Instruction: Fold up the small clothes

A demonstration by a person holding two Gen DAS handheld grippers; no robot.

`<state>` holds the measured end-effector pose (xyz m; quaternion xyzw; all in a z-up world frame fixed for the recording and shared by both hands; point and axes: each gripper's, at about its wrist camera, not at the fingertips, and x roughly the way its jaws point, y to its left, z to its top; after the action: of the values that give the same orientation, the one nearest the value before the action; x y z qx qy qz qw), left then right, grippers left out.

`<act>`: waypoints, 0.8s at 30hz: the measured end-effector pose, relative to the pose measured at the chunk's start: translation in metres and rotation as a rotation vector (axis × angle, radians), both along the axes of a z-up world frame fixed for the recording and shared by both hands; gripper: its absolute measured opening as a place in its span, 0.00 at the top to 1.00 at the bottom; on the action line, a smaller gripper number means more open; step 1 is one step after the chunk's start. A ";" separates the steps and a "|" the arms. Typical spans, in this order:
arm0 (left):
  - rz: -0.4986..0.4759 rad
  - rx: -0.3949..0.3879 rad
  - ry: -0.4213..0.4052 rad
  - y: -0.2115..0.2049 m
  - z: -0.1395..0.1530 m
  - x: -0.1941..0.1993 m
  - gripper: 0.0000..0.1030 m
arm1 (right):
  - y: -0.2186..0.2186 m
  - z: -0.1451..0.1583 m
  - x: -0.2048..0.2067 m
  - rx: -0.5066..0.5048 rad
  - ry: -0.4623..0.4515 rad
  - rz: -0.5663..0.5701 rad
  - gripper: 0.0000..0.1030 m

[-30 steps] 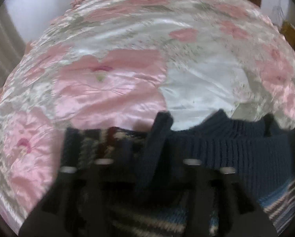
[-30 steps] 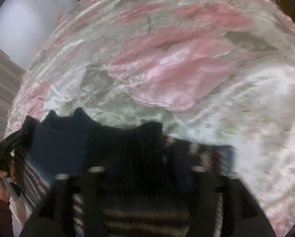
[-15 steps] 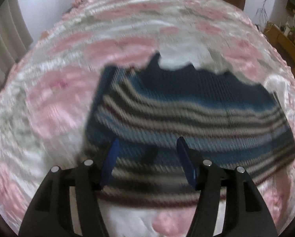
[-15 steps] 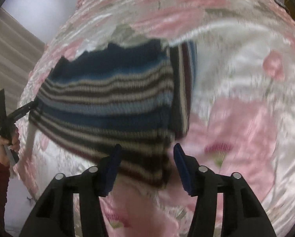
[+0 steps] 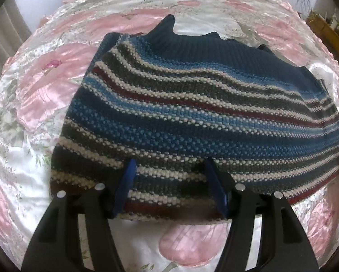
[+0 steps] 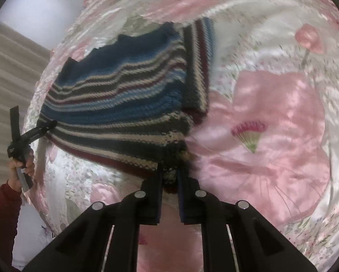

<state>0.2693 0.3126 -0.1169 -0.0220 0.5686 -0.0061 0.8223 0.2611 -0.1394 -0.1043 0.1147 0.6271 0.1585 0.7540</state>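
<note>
A knitted sweater (image 5: pixel 192 113) with blue, grey, white and dark red stripes lies flat on the bed, its navy collar end farthest from me. In the left wrist view my left gripper (image 5: pixel 170 179) is open, its blue pads (image 5: pixel 126 181) standing either side of the near hem. In the right wrist view my right gripper (image 6: pixel 170 181) is shut on the near hem corner of the sweater (image 6: pixel 124 95). A striped sleeve (image 6: pixel 199 68) lies folded along its right side. The left gripper (image 6: pixel 33 133) shows at the sweater's far left corner.
A shiny pink and white floral bedspread (image 5: pixel 44 79) covers the whole bed (image 6: pixel 271 124). A hand (image 6: pixel 20 167) in a dark red sleeve (image 6: pixel 1 215) holds the left gripper. Curtains (image 6: pixel 10 68) hang at the left, and wooden furniture (image 5: pixel 328 29) stands beyond the bed's right side.
Both grippers let go of the collar end and drew back to the near hem, leaving the sweater lying flat. The right gripper, open half a second ago, has shut on the hem corner.
</note>
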 end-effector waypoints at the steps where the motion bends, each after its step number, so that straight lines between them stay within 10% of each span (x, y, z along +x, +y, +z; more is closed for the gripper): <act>1: -0.001 0.001 0.000 0.000 -0.002 0.000 0.37 | -0.001 -0.005 0.000 0.001 0.009 -0.005 0.89; 9: -0.010 0.012 -0.006 -0.002 -0.007 0.002 0.36 | 0.002 -0.029 -0.001 -0.033 0.028 -0.015 0.87; 15: -0.023 -0.022 -0.039 -0.011 0.020 0.003 0.35 | 0.006 0.015 0.011 -0.046 -0.059 0.005 0.69; 24: -0.062 -0.033 -0.039 -0.049 0.022 0.044 0.32 | 0.027 0.011 0.096 -0.121 -0.077 -0.031 0.59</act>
<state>0.3130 0.2637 -0.0945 -0.0180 0.5526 -0.0413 0.8322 0.3570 -0.1129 -0.0931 0.0727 0.6043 0.1131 0.7854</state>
